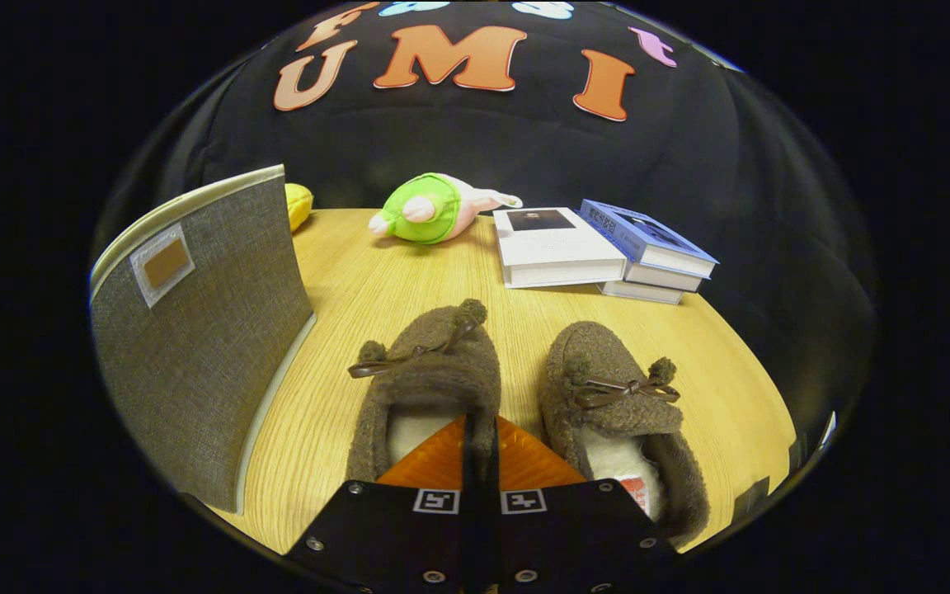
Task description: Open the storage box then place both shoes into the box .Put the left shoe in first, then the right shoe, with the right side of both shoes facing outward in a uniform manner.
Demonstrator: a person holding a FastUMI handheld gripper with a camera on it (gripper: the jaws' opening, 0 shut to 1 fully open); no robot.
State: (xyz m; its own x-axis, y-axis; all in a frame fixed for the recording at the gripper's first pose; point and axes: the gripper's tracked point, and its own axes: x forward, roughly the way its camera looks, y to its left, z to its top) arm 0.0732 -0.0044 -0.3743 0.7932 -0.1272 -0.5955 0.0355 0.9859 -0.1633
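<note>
Two brown fuzzy slippers with bow laces lie side by side on the wooden table (pixel 359 280), toes pointing away from me. The left shoe (pixel 430 363) is straight ahead, and its right side wall runs down between my fingers. My gripper (pixel 479 450) is shut on that wall, both pads pressing on it. Just to the right of my fingers lies the right shoe (pixel 607 388), with its white lining showing. The grey fabric storage box (pixel 203 330) stands to the left of the shoes, a tall side panel with a white rim facing me. Its inside is hidden.
Beyond the shoes lie a white book (pixel 562 247) and a stack of books with a blue one on top (pixel 648 243). A green and pink plush toy (pixel 425 210) lies at the table's far edge. A yellow object (pixel 298 205) peeks out behind the box.
</note>
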